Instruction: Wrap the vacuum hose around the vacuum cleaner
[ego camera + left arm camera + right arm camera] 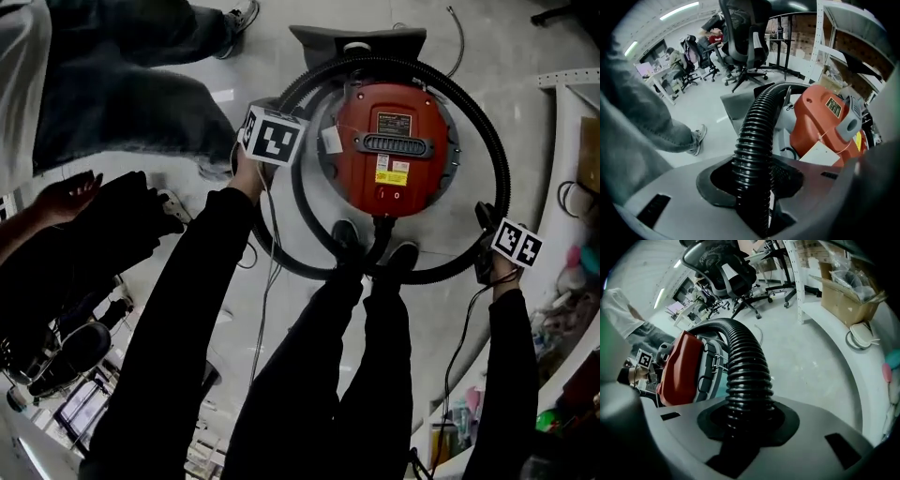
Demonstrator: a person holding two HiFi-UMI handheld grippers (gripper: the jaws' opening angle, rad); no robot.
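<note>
The red canister vacuum cleaner (389, 150) stands on the pale floor (525, 56), directly below the person's head, with their shoes just beside its near edge. The black ribbed vacuum hose (506, 173) runs in a wide ring all round it, apart from the body on the right and doubling into a second, tighter arc on the left.

The left tool (752, 187) is clamped on the hose at the ring's left side. The right tool (740, 427) is clamped on it at the near right, so both hold the same loop from opposite sides.

The step in hand looks like seating this turn of hose around the canister. The next move probably calls for drawing the slack in until the ring lies snug against the body, without it springing open on release.

The hose's free end cannot be traced. Whether the ring rests on the floor or hangs is unclear. The grey piece (356, 37) beyond the cleaner is cut off, possibly a floor head.
</note>
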